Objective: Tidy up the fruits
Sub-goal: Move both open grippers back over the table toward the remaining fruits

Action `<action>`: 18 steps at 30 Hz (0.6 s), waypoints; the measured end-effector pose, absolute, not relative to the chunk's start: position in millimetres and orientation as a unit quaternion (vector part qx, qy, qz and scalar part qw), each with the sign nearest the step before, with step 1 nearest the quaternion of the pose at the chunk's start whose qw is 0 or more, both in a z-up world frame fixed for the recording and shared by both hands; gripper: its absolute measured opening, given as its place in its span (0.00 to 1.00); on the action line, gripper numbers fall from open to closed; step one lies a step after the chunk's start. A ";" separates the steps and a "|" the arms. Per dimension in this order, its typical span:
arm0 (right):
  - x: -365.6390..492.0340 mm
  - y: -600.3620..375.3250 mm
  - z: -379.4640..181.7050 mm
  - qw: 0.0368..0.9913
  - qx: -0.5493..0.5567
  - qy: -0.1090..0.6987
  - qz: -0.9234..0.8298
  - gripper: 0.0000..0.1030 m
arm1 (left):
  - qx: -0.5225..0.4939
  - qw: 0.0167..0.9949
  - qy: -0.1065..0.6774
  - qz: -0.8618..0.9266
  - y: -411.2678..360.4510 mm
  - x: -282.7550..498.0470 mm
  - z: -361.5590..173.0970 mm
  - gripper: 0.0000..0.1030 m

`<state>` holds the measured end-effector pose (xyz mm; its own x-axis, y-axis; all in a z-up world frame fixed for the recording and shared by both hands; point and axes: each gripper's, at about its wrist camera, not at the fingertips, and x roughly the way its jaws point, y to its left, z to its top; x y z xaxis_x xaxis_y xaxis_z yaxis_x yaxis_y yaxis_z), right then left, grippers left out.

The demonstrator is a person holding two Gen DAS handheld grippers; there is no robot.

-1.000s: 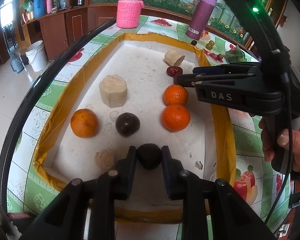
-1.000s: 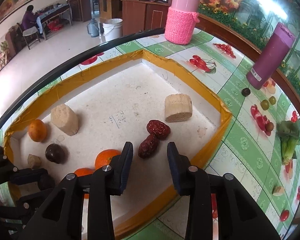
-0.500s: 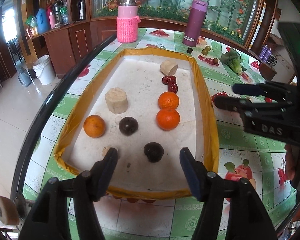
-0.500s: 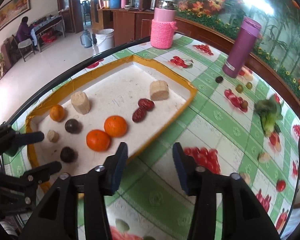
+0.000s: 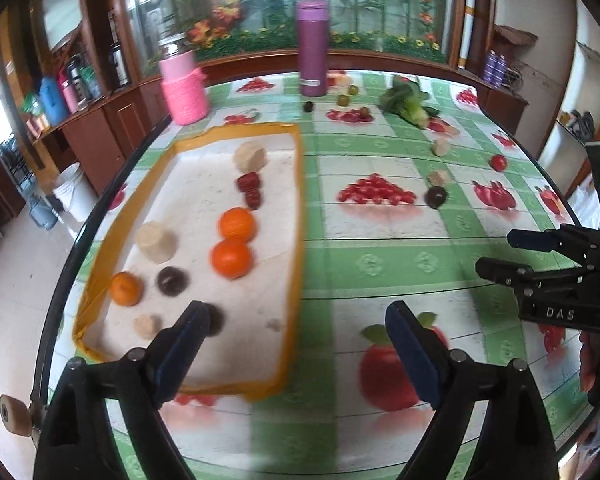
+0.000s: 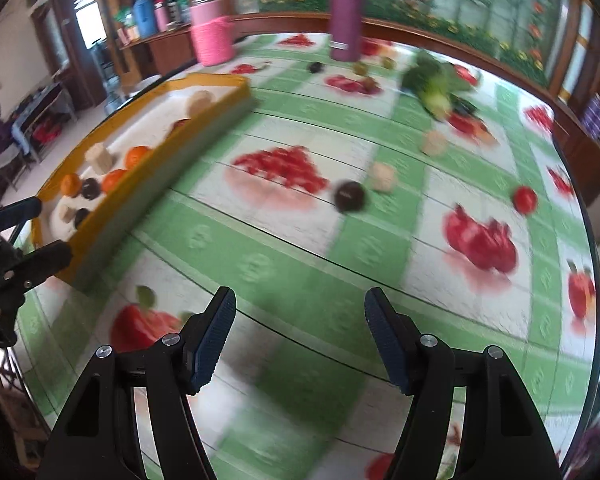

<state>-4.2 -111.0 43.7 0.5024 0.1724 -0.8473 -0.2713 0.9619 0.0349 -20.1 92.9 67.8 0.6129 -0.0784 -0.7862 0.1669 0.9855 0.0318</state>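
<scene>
Two oranges (image 5: 233,241) sit in the yellow-rimmed tray (image 5: 298,216); a dark round fruit (image 6: 349,196) lies loose on the tablecloth (image 6: 284,248). Left gripper (image 5: 296,332) and right gripper (image 6: 300,320) tilt downward, jaws opening, nothing between them.

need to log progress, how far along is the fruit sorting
Well under way, not finished. Done: the yellow-rimmed tray holds three oranges, two red dates, dark fruits and pale chunks. In hand: nothing; both tongs, left and right, are empty and opening. Left: a dark round fruit, pale pieces and a small red fruit still on the tablecloth.
</scene>
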 end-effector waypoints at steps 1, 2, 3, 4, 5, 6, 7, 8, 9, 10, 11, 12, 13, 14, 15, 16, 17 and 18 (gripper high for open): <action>-4.9 -123.9 43.4 0.867 -0.043 0.483 0.117 0.64 | 0.057 0.895 0.436 -0.075 84.2 -19.7 68.0 0.89; -4.6 -135.4 43.0 0.868 -0.034 0.483 0.108 0.64 | 0.062 0.894 0.437 -0.080 76.0 -19.7 68.2 0.89; -4.5 -147.9 43.1 0.870 -0.026 0.483 0.097 0.64 | 0.068 0.892 0.438 -0.085 68.6 -19.7 68.0 0.89; -3.8 -160.4 43.5 0.872 -0.018 0.482 0.086 0.64 | 0.075 0.891 0.439 -0.090 60.9 -19.5 67.4 0.90; -2.3 -172.7 43.9 0.873 -0.009 0.481 0.075 0.65 | 0.081 0.889 0.440 -0.094 53.4 -19.0 67.0 0.90; 0.0 -183.6 44.4 0.874 -0.002 0.481 0.066 0.65 | 0.086 0.887 0.442 -0.098 46.9 -17.3 66.6 0.90; 2.6 -196.0 45.7 0.876 0.007 0.479 0.056 0.65 | 0.091 0.885 0.445 -0.102 40.7 -14.8 66.1 0.90; 6.0 -206.4 46.7 0.878 0.014 0.477 0.048 0.65 | 0.094 0.883 0.447 -0.105 34.6 -12.1 65.4 0.90; 10.0 -216.6 48.2 0.879 0.020 0.475 0.038 0.65 | 0.095 0.882 0.449 -0.107 29.2 -8.6 64.9 0.90; 14.5 -226.8 49.6 0.880 0.027 0.473 0.030 0.65 | 0.095 0.881 0.450 -0.109 24.9 -5.1 64.6 0.90; 19.7 -235.0 51.1 0.881 0.036 0.471 0.025 0.65 | 0.094 0.880 0.452 -0.110 21.1 -0.9 64.0 0.90; 25.1 -239.2 52.0 0.881 0.043 0.470 0.024 0.66 | 0.092 0.879 0.455 -0.111 17.4 4.0 63.1 0.90; 30.5 -242.4 53.2 0.881 0.049 0.469 0.025 0.66 | 0.091 0.877 0.459 -0.112 14.1 9.1 62.1 0.90; 35.4 -242.5 54.5 0.882 0.051 0.468 0.028 0.66 | 0.090 0.875 0.463 -0.110 10.9 14.6 60.8 0.90; 41.4 -239.6 55.8 0.882 0.051 0.467 0.036 0.66 | 0.088 0.873 0.467 -0.107 8.1 19.2 59.5 0.90; 47.9 -233.2 56.6 0.882 0.050 0.465 0.048 0.66 | 0.085 0.871 0.471 -0.107 6.3 22.5 58.4 0.90; 53.8 -225.5 56.9 0.883 0.048 0.463 0.061 0.66 | 0.080 0.871 0.474 -0.106 5.9 24.4 57.4 0.90; 60.3 -216.0 56.7 0.883 0.044 0.462 0.075 0.66 | 0.076 0.870 0.475 -0.106 5.9 25.3 56.4 0.90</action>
<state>60.3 -216.0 56.7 0.5625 0.1737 -0.8083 -0.0918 0.9847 0.1478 25.3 5.9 56.4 0.5255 -0.1119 -0.8434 0.2564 0.9661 0.0316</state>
